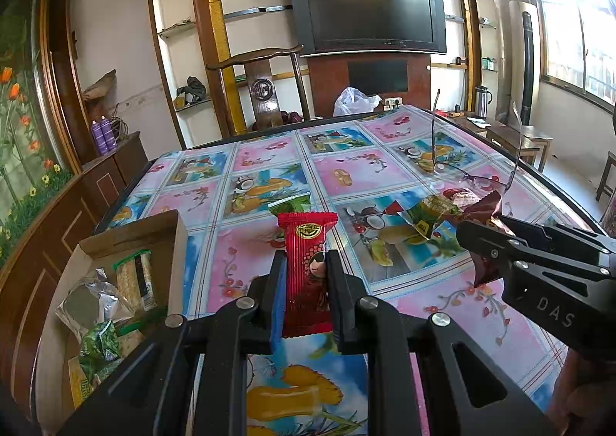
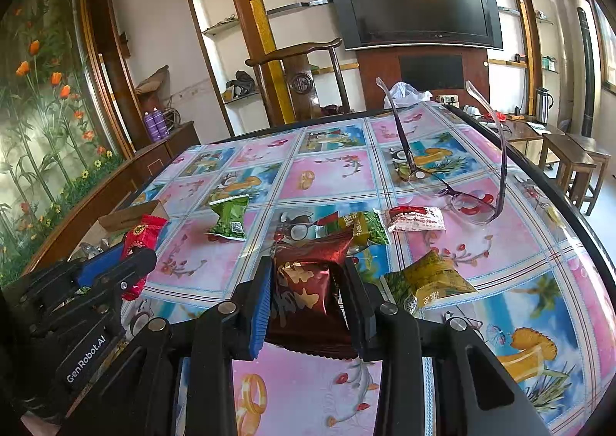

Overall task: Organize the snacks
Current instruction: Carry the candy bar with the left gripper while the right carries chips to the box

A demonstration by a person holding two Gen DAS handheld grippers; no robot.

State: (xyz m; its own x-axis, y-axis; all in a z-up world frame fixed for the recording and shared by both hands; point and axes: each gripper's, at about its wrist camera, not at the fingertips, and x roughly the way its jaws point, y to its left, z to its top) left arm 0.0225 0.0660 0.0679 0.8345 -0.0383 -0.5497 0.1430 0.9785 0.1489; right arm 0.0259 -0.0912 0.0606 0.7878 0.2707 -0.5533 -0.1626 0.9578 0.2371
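My left gripper (image 1: 302,262) is shut on a bright red snack bar (image 1: 308,243), held upright above the table; it also shows in the right wrist view (image 2: 140,239). My right gripper (image 2: 308,270) is shut on a dark red foil snack packet (image 2: 308,282), seen at the right in the left wrist view (image 1: 487,220). A cardboard box (image 1: 175,243) at the left holds several snacks. Loose on the table lie a green packet (image 2: 229,218), a green-yellow pea packet (image 2: 364,230), a white-red packet (image 2: 415,218) and a yellow-green packet (image 2: 431,282).
Upside-down eyeglasses (image 2: 462,201) rest on the flowered tablecloth (image 2: 331,174) at the right. A wooden chair (image 2: 304,81) stands behind the table's far edge. A white plastic bag (image 2: 404,93) lies at the far side. Low wooden stools (image 2: 573,166) stand right of the table.
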